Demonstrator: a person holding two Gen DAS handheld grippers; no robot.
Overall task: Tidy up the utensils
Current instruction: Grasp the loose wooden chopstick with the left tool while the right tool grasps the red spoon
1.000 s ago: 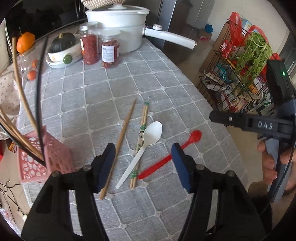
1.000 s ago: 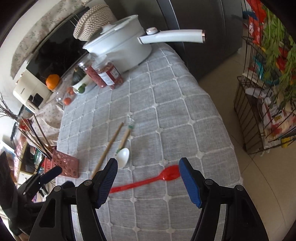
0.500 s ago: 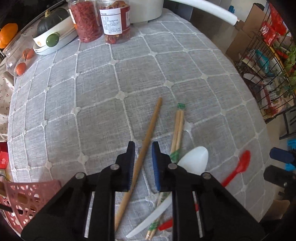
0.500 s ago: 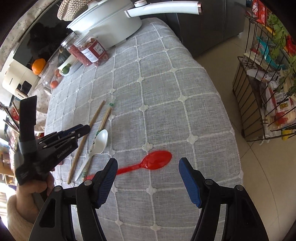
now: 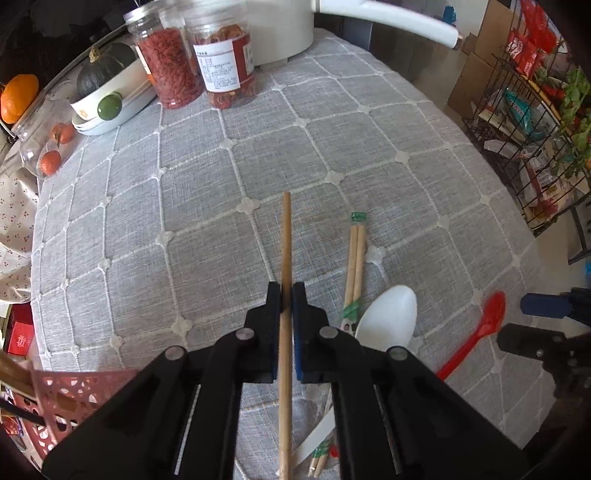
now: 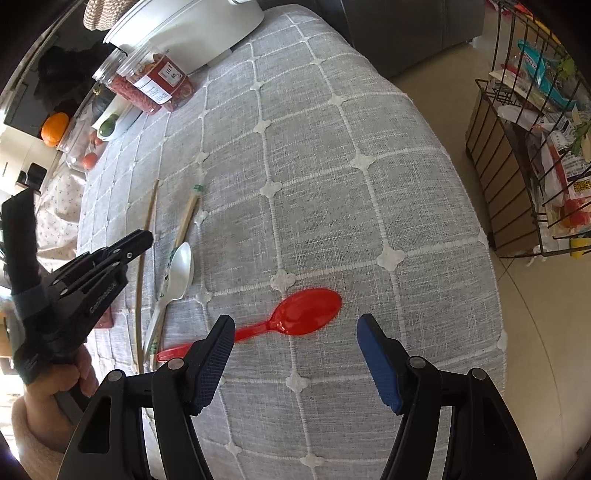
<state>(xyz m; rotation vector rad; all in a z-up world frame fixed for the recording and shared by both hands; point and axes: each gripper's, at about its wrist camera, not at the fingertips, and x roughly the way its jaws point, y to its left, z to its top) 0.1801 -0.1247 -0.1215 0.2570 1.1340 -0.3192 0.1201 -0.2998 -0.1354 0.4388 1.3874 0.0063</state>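
Note:
My left gripper (image 5: 286, 295) is shut on a long wooden chopstick (image 5: 285, 236) that lies on the grey checked tablecloth; it also shows in the right wrist view (image 6: 146, 236). To its right lie a wrapped pair of chopsticks (image 5: 355, 258), a white spoon (image 5: 388, 317) and a red spoon (image 5: 480, 332). My right gripper (image 6: 295, 339) is open just above the red spoon (image 6: 306, 312), its bowl between the fingers. A pink utensil basket (image 5: 66, 391) sits at the lower left.
Two red-filled jars (image 5: 199, 62), a white pot (image 5: 280, 29) with a long handle, a bowl with a squash (image 5: 107, 85) and an orange (image 5: 18, 96) stand at the table's far side. A wire rack (image 6: 535, 147) stands on the floor to the right.
My left gripper came down over the wooden chopstick and closed on it. My right gripper moved closer to the red spoon, still open.

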